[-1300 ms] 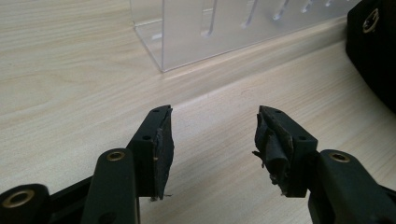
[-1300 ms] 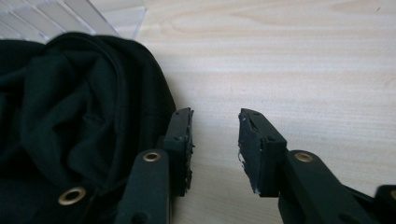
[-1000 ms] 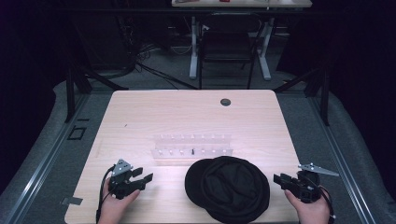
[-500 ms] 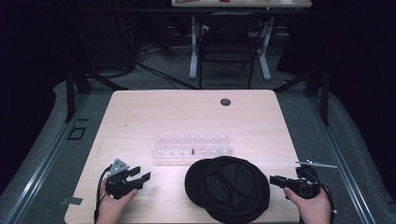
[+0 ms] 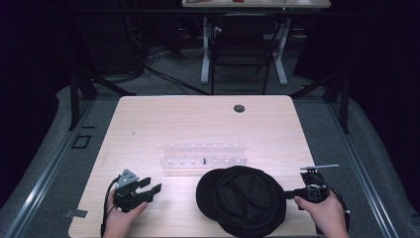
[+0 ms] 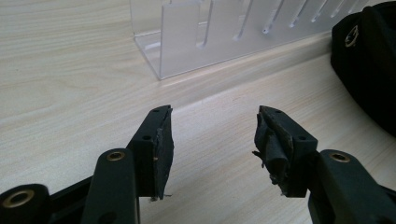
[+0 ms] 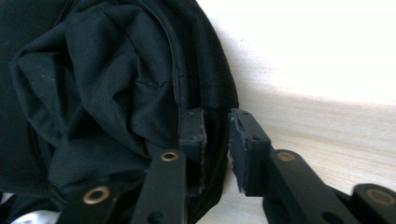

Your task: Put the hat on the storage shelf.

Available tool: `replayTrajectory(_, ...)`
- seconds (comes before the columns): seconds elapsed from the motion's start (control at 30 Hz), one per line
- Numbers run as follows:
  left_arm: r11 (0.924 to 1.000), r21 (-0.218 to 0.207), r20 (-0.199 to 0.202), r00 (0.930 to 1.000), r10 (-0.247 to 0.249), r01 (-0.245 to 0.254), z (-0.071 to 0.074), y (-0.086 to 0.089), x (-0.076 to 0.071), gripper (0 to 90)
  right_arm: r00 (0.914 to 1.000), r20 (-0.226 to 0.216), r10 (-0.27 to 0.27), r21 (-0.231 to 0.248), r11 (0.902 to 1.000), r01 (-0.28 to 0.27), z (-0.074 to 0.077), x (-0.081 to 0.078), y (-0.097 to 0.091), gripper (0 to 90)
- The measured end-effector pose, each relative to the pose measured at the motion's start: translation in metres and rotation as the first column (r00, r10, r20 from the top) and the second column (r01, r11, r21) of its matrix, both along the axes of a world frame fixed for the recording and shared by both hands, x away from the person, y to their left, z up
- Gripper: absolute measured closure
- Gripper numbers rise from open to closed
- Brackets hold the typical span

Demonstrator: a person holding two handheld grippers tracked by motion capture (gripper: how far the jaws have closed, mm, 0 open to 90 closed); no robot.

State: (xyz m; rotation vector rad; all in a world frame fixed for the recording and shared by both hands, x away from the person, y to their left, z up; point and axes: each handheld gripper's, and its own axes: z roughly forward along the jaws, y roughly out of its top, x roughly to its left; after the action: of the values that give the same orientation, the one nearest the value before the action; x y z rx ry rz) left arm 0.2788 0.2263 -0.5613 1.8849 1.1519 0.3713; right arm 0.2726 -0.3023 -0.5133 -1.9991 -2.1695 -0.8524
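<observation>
- A light wooden table [image 5: 148, 124] carries a black cap [image 5: 242, 201] near its front edge, right of centre, lying with its dark fabric crumpled.
- Behind the cap, towards the middle of the table, stands a clear acrylic rack [image 5: 204, 154] with a row of slots; one small dark item sits in a slot, too small to tell what it is.
- The left gripper [image 5: 148, 186] lies low over the table at front left, held by the person's left hand [image 5: 121, 218]. Its jaws stand wide apart with nothing between them, pointing towards the cap but well apart from it.
- In the left gripper view the same gripper [image 6: 212, 133] looks past bare wood to the near end of the acrylic rack [image 6: 196, 42], with the cap's edge [image 6: 369, 60] at far right.
- The right gripper [image 5: 289, 193] is at the cap's right edge, held by the right hand [image 5: 322, 210].
- In the right gripper view its jaws [image 7: 215, 135] stand narrowly apart around the rim of the cap [image 7: 93, 93]: one jaw lies over the fabric inside the rim, the other outside over the table [image 7: 327, 93]. The rim sits in the gap; whether the pads press on it cannot be told.
- A small dark round disc [image 5: 239, 108] is set in the table near its far edge.
</observation>
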Motion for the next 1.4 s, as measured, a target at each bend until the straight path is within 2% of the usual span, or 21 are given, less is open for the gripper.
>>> replayTrajectory(0.1, 1.0, 0.004, -0.009, 0.9999, -0.006, 0.006, 0.0, 0.0, 0.0, 46.4, 0.999, -0.044, -0.005, 0.039, 0.9992, 0.006, -0.004, 0.003, -0.002, 76.8)
replayTrajectory(0.13, 1.0, 0.004, -0.009, 0.9999, -0.006, 0.006, 0.0, 0.0, 0.0, 46.4, 0.999, -0.044, -0.005, 0.039, 0.9992, 0.006, -0.004, 0.003, -0.002, 76.8)
replayTrajectory(0.23, 1.0, 0.0, -0.008, 1.0, -0.005, 0.005, -0.001, 0.0, 0.0, 46.4, 0.9967, -0.081, 0.007, 0.056, 0.9984, -0.002, -0.007, 0.005, -0.002, 76.6)
replayTrajectory(0.33, 1.0, -0.003, -0.001, 1.0, 0.0, 0.0, -0.001, 0.0, -0.001, 46.4, 0.9928, -0.118, 0.019, 0.029, 0.9995, -0.015, -0.011, 0.008, 0.001, 74.7)
replayTrajectory(0.47, 1.0, 0.001, -0.006, 1.0, -0.006, 0.006, 0.0, 0.0, -0.002, 46.4, 0.9911, -0.132, 0.017, 0.02, 0.9997, -0.014, -0.015, 0.008, 0.004, 75.0)
replayTrajectory(0.6, 0.9999, 0.007, -0.009, 0.9999, -0.009, 0.009, 0.0, -0.001, -0.002, 46.4, 0.9888, -0.148, 0.016, 0.034, 0.9994, -0.011, -0.019, 0.01, 0.003, 78.0)
replayTrajectory(0.7, 1.0, 0.001, -0.004, 1.0, -0.008, 0.008, -0.001, -0.002, -0.002, 46.4, 0.9876, -0.157, 0.005, 0.067, 0.9977, 0.006, -0.021, 0.011, 0.002, 81.3)
replayTrajectory(0.87, 1.0, 0.003, -0.002, 1.0, -0.007, 0.007, -0.002, -0.002, -0.002, 46.4, 0.9874, -0.157, 0.018, 0.056, 0.9984, -0.009, -0.021, 0.013, 0.002, 79.6)
replayTrajectory(0.93, 1.0, 0.004, -0.004, 1.0, -0.007, 0.007, -0.002, -0.003, -0.001, 46.4, 0.9853, -0.169, 0.02, 0.064, 0.9979, -0.009, -0.021, 0.014, 0.003, 81.4)
replayTrajectory(0.97, 1.0, 0.004, -0.004, 1.0, -0.007, 0.007, -0.002, -0.003, -0.001, 46.4, 0.9858, -0.168, -0.011, 0.06, 0.998, 0.021, -0.021, 0.015, 0.005, 84.2)
replayTrajectory(1.0, 1.0, 0.004, -0.006, 1.0, -0.008, 0.008, -0.002, -0.003, -0.001, 46.4, 0.9858, -0.168, -0.011, 0.06, 0.998, 0.021, -0.021, 0.015, 0.005, 84.2)
replayTrajectory(1.03, 0.9999, 0.005, -0.005, 0.9999, -0.01, 0.01, -0.002, -0.003, -0.001, 46.4, 0.9842, -0.176, 0.014, 0.082, 0.9966, 0.001, -0.022, 0.016, 0.003, 85.4)
replayTrajectory(1.07, 0.9999, 0.004, -0.006, 0.9999, -0.011, 0.011, -0.002, -0.003, -0.001, 46.4, 0.9796, -0.197, 0.04, 0.081, 0.9964, -0.024, -0.02, 0.018, 0.001, 86.5)
replayTrajectory(1.1, 0.9999, 0.007, -0.007, 0.9999, -0.01, 0.01, -0.002, -0.004, -0.001, 46.4, 0.9808, -0.193, 0.029, 0.089, 0.996, -0.012, -0.021, 0.017, 0.002, 86.8)
replayTrajectory(1.17, 0.9999, 0.007, -0.007, 0.9999, -0.01, 0.01, -0.002, -0.004, -0.001, 46.4, 0.9766, -0.208, 0.053, 0.093, 0.9951, -0.034, -0.018, 0.019, 0.0, 87.5)
replayTrajectory(1.2, 0.9999, 0.007, -0.007, 0.9999, -0.01, 0.011, -0.002, -0.004, -0.001, 46.4, 0.9766, -0.208, 0.053, 0.093, 0.9951, -0.034, -0.018, 0.019, 0.0, 87.5)
replayTrajectory(1.3, 0.9999, 0.006, -0.005, 0.9999, -0.011, 0.011, -0.002, -0.003, -0.001, 46.4, 0.9747, -0.218, 0.05, 0.132, 0.991, -0.021, -0.013, 0.019, -0.002, 87.8)
replayTrajectory(1.33, 0.9999, 0.005, -0.006, 0.9999, -0.009, 0.009, -0.002, -0.003, -0.001, 46.4, 0.9771, -0.209, 0.036, 0.158, 0.9874, -0.003, -0.012, 0.018, -0.003, 87.8)
replayTrajectory(1.37, 0.9999, 0.006, -0.002, 1.0, -0.008, 0.008, -0.002, -0.002, -0.001, 46.4, 0.9759, -0.212, 0.052, 0.191, 0.9816, -0.011, -0.007, 0.019, -0.005, 87.9)
replayTrajectory(1.4, 0.9999, 0.006, -0.002, 1.0, -0.008, 0.008, -0.002, -0.002, -0.001, 46.4, 0.9759, -0.212, 0.052, 0.191, 0.9816, -0.011, -0.007, 0.019, -0.005, 87.9)
